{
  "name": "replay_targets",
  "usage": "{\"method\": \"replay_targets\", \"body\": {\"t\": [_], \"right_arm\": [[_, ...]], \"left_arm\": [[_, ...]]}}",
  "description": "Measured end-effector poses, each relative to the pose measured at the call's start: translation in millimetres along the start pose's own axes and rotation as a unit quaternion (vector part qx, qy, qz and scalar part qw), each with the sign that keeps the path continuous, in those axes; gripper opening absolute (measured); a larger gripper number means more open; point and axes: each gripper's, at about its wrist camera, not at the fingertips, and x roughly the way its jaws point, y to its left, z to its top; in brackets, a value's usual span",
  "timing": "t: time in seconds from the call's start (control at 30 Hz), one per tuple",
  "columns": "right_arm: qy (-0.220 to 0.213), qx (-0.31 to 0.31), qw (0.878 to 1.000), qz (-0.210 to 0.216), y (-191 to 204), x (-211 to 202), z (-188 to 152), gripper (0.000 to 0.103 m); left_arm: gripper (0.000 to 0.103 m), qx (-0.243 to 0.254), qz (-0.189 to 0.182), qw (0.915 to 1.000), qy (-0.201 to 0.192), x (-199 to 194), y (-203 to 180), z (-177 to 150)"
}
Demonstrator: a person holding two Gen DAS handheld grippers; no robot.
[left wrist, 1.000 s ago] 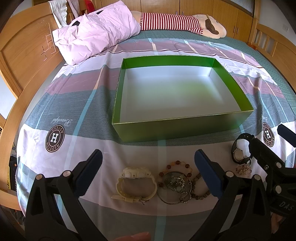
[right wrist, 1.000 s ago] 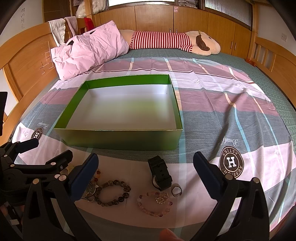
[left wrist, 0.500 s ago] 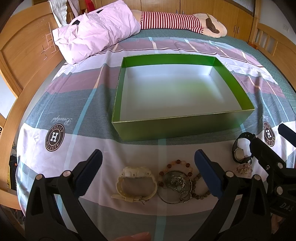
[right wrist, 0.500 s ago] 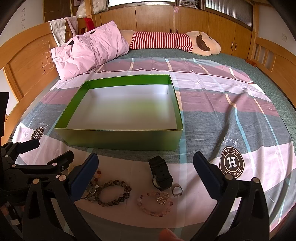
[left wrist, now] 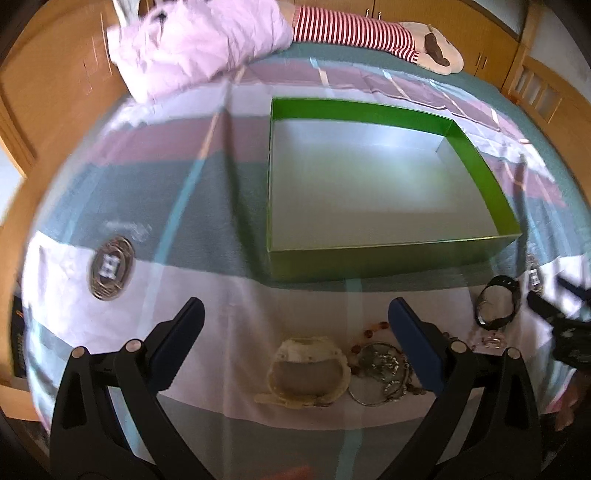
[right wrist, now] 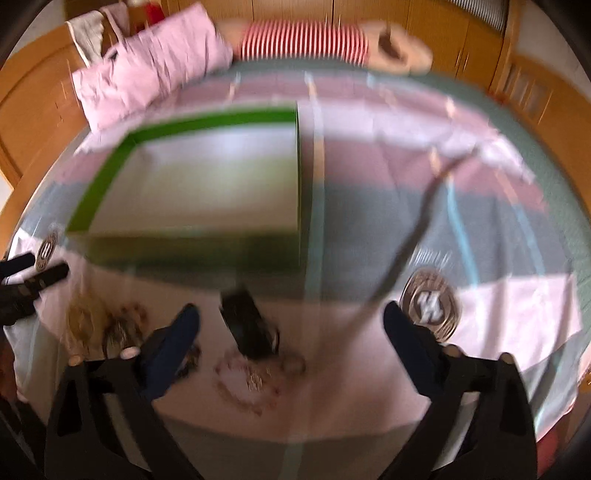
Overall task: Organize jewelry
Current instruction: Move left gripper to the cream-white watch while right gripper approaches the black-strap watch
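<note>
A green box (left wrist: 476,158) with a white inside lies open on the bed; it also shows blurred in the right wrist view (right wrist: 110,173). In front of it lie a cream watch (left wrist: 308,373), a silver bangle with charms (left wrist: 382,373), a bead bracelet (left wrist: 373,328) and a black watch (left wrist: 496,306). My left gripper (left wrist: 295,325) is open and empty above the cream watch. My right gripper (right wrist: 290,325) is open and empty over the black watch (right wrist: 249,328) and a pink bead bracelet (right wrist: 247,384). The right wrist view is motion-blurred.
A pink pillow (left wrist: 195,44) and a striped plush toy (left wrist: 369,29) lie at the head of the bed. Wooden bed rails (left wrist: 40,96) run along both sides. The patterned sheet (left wrist: 110,266) spreads to the left of the box.
Both grippers have moved forward and down toward the jewelry, the left one shifting left so the box sits further right. Both stay open. The jewelry has not moved.
</note>
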Motion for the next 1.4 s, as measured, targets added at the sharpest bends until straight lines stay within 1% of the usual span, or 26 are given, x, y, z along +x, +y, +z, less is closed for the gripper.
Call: {"method": "replay_targets", "body": {"t": [0.07, 0.13, 0.17, 0.2, 0.23, 0.3, 0.37, 0.43, 0.47, 0.53, 0.57, 0.6, 0.63, 0.73, 0.77, 0.8, 0.83, 0.87, 0.9, 0.93, 0.97, 1.13, 1.23, 1.33, 1.37, 1.4], "right_arm": [[0.012, -0.009, 1.0, 0.015, 5.9, 6.8, -4.6, 0.08], [0.02, -0.029, 0.999, 0.01, 18.0, 14.1, -7.8, 0.074], [0.028, -0.041, 0.999, 0.007, 25.3, 21.1, -9.9, 0.063], [0.036, -0.047, 0.998, 0.01, 30.6, 26.3, -11.2, 0.04], [0.038, -0.05, 0.998, 0.021, 34.3, 30.2, -12.7, 0.023], [0.025, -0.05, 0.997, 0.056, 38.8, 30.8, -14.0, 0.021], [0.012, -0.054, 0.994, 0.096, 45.3, 27.2, -12.6, 0.021], [0.013, -0.03, 0.985, 0.169, 45.1, 26.6, -6.9, 0.021], [0.012, -0.02, 0.984, 0.179, 43.2, 29.1, -4.5, 0.021], [0.011, 0.002, 0.988, 0.152, 33.9, 38.9, 1.6, 0.023], [0.008, 0.014, 0.993, 0.115, 26.3, 44.4, 4.1, 0.025], [0.007, 0.027, 0.996, 0.085, 18.3, 47.3, 5.5, 0.034], [0.0, 0.041, 0.997, 0.068, 10.4, 46.6, 5.9, 0.037], [-0.024, 0.045, 0.999, 0.016, 2.6, 37.8, 4.1, 0.037], [-0.031, 0.034, 0.999, -0.016, 4.9, 34.7, 2.9, 0.037], [-0.035, 0.028, 0.999, -0.021, 6.4, 34.8, 1.3, 0.038], [-0.037, 0.023, 0.999, -0.016, 8.2, 34.4, -1.3, 0.043], [-0.036, 0.02, 0.999, 0.002, 11.4, 35.3, -2.3, 0.051], [-0.035, 0.016, 0.999, 0.019, 15.9, 36.5, -3.1, 0.07], [-0.037, 0.009, 0.999, 0.027, 21.7, 37.4, -3.8, 0.081], [-0.039, 0.002, 0.999, 0.027, 23.8, 37.9, -1.2, 0.083], [-0.009, -0.047, 0.999, 0.01, 50.0, 57.8, -5.0, 0.083], [0.013, -0.064, 0.998, -0.01, 57.5, 69.4, -15.6, 0.083], [0.014, -0.061, 0.998, -0.005, 59.0, 74.0, -17.4, 0.082], [0.011, -0.058, 0.998, 0.0, 58.6, 73.8, -17.1, 0.08], [0.01, -0.055, 0.998, 0.005, 57.5, 73.2, -16.9, 0.068]], "left_arm": [[0.099, -0.012, -0.028, 0.9992, 0.027, 7.2, 8.0, 0.8], [0.096, -0.01, -0.035, 0.9982, 0.048, 13.1, 10.3, -0.6], [0.095, -0.006, -0.03, 0.9981, 0.053, 14.8, 10.1, -1.5], [0.094, -0.003, -0.027, 0.9979, 0.059, 16.4, 8.9, -2.1], [0.093, -0.001, -0.028, 0.9975, 0.065, 18.3, 8.7, -3.0], [0.087, -0.001, -0.044, 0.9952, 0.088, 24.8, 10.4, -6.9], [0.082, -0.003, -0.059, 0.9925, 0.107, 30.4, 13.4, -11.5], [0.082, -0.006, -0.07, 0.9907, 0.117, 34.2, 18.7, -16.7], [0.082, -0.008, -0.073, 0.9903, 0.118, 35.0, 21.3, -18.9], [0.082, -0.021, -0.08, 0.9891, 0.122, 37.1, 28.4, -24.2], [0.082, -0.026, -0.082, 0.9887, 0.123, 37.9, 29.6, -26.3], [0.082, -0.026, -0.081, 0.9887, 0.123, 38.4, 29.7, -27.6], [0.082, -0.024, -0.076, 0.9892, 0.122, 38.8, 28.3, -28.2], [0.082, -0.021, -0.061, 0.9906, 0.121, 39.6, 26.7, -31.3], [0.082, -0.021, -0.056, 0.9907, 0.122, 40.3, 27.1, -32.1], [0.082, -0.023, -0.052, 0.9907, 0.123, 41.3, 28.5, -32.4], [0.082, -0.027, -0.051, 0.9907, 0.123, 41.8, 29.6, -32.0], [0.082, -0.029, -0.054, 0.9907, 0.121, 41.0, 31.3, -31.6], [0.082, -0.033, -0.061, 0.9905, 0.118, 39.2, 32.8, -30.3], [0.083, -0.036, -0.069, 0.9903, 0.115, 36.9, 34.3, -29.8], [0.087, -0.039, -0.076, 0.9901, 0.112, 34.7, 36.4, -29.9], [0.09, -0.04, -0.104, 0.9866, 0.119, 38.3, 31.0, -29.2], [0.091, -0.027, -0.101, 0.9858, 0.132, 45.0, 21.5, -30.7], [0.091, -0.011, -0.093, 0.9854, 0.142, 53.0, 9.8, -32.5], [0.091, -0.008, -0.09, 0.985, 0.147, 55.7, 7.2, -34.4], [0.091, -0.006, -0.086, 0.9845, 0.153, 58.9, 4.9, -35.6]]}}
